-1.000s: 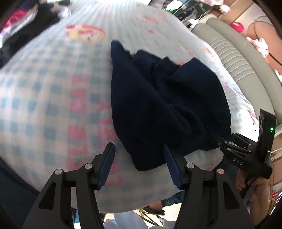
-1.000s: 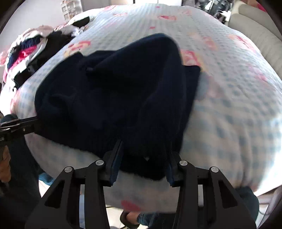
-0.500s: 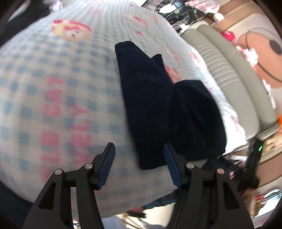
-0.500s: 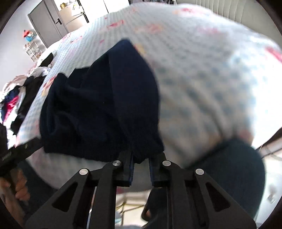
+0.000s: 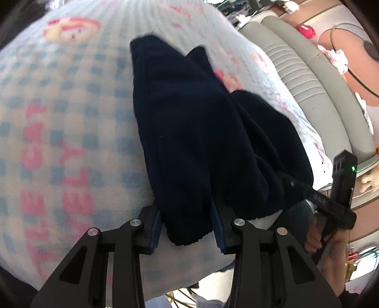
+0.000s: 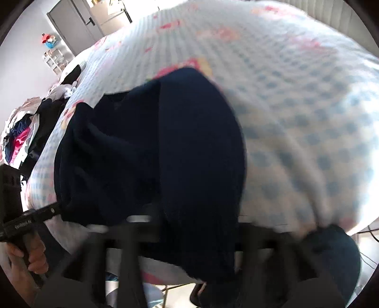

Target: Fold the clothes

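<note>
The dark navy garment [image 5: 201, 142] is lying on the checked blanket [image 5: 71, 118], its near end hanging over the blanket's near edge. The left gripper [image 5: 187, 227] is straddling that near end, fingers either side of the cloth; whether they are pinching it or merely bracketing it, I cannot tell. The right gripper [image 6: 189, 227] is too blurred in its own view to judge; the left view shows its tip at the garment's right corner, grip unconfirmed.

Judgement: the step appears to be securing both near corners for a fold. Both layers should be gathered fully between the fingers and both corners lifted evenly, lest the thick fabric slip.

The right view alone is showing a clothes pile [image 6: 21, 128] beyond the garment's left side and a door [image 6: 73, 21]; the left view alone is showing the padded headboard [image 5: 308, 78] to the garment's right.
</note>
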`<action>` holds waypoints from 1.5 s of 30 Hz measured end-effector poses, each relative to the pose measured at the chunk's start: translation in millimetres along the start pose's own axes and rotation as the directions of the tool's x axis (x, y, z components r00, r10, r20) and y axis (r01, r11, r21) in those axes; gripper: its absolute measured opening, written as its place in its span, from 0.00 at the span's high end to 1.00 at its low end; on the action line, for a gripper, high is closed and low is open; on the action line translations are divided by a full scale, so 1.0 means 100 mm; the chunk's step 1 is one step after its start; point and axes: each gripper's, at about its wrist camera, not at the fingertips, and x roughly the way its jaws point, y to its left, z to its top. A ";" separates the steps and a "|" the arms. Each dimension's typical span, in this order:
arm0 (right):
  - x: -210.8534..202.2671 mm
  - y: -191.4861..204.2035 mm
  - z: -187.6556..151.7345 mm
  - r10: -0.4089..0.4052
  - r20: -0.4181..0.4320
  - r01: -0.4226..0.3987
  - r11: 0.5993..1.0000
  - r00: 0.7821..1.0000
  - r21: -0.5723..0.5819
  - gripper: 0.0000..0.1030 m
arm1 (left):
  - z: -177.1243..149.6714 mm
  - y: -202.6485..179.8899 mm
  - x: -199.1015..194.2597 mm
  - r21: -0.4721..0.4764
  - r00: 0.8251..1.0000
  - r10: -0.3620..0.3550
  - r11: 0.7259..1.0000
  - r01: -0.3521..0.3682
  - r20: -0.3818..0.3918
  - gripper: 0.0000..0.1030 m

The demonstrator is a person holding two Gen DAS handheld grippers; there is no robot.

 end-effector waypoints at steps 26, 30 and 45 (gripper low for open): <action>-1.18 0.53 0.63 0.365 0.336 -0.400 0.915 0.868 0.040 0.84 | 0.95 -1.16 -2.90 0.292 0.873 -0.102 0.955 -0.048 0.478 0.86; -0.60 0.43 0.18 0.284 0.166 -0.307 0.942 0.944 0.135 0.81 | 0.56 -0.45 -2.13 0.133 0.945 -0.022 0.991 -0.023 0.326 0.86; -0.40 0.15 -0.20 0.075 0.099 -0.086 0.989 0.992 0.117 0.50 | -0.13 0.84 -1.24 -0.126 0.980 0.049 0.992 -0.025 0.195 0.52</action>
